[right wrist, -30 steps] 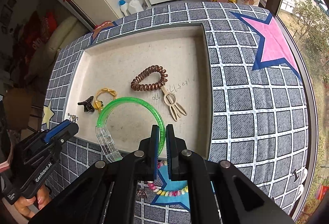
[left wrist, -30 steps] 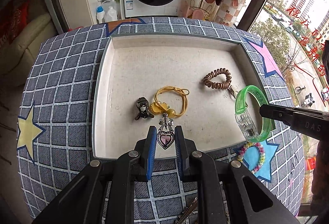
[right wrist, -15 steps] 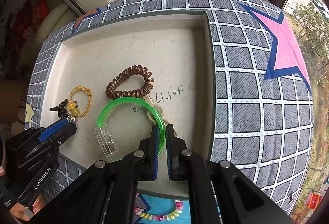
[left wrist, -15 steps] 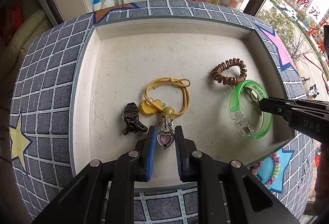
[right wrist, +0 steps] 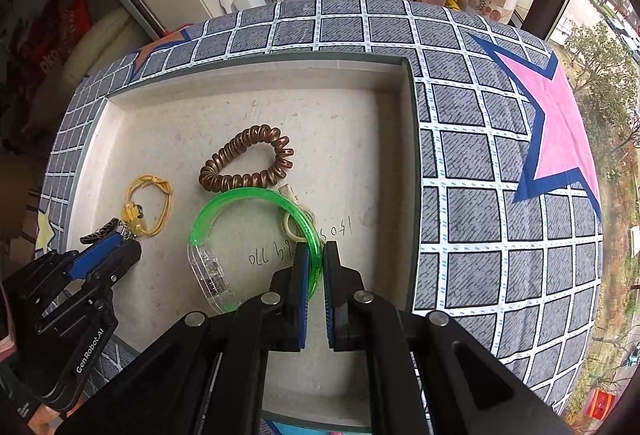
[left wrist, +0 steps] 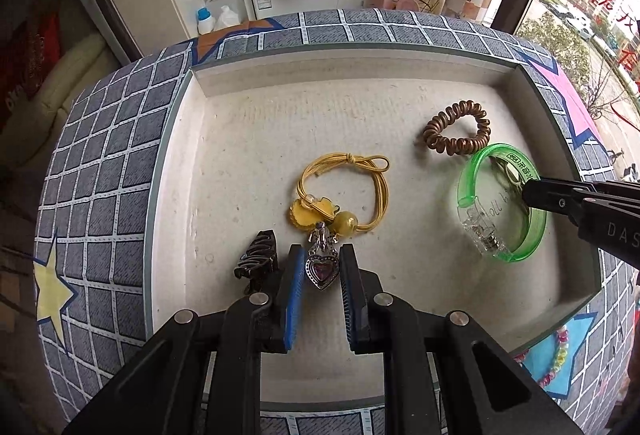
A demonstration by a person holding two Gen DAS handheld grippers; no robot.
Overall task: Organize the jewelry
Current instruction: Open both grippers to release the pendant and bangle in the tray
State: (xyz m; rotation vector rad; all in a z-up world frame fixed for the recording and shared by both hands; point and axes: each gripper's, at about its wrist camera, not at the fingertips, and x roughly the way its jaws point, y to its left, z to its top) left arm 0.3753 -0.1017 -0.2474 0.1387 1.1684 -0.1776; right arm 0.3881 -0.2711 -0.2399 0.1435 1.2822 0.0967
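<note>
A silver heart pendant (left wrist: 319, 271) sits between the blue pads of my left gripper (left wrist: 320, 252), which is shut on it low over the beige tray (left wrist: 248, 155). Its top lies close to the charms of a yellow hair tie (left wrist: 340, 157). My right gripper (right wrist: 316, 256) is shut on the rim of a green bangle (right wrist: 248, 192) with a clear clasp, down in the tray's right part. In the left wrist view the bangle (left wrist: 466, 175) and the right gripper (left wrist: 530, 191) show at the right.
In the tray also lie a black claw clip (left wrist: 258, 259), a brown spiral hair tie (left wrist: 456, 145) and a beige clip (right wrist: 294, 225) partly under the bangle. A colourful bead bracelet (left wrist: 558, 359) lies outside on the checked cloth (right wrist: 480, 163). A washing machine stands behind.
Both grippers moved forward and down from the tray's near rim into the tray, carrying the pendant and the bangle. The jaws kept the same grip.
</note>
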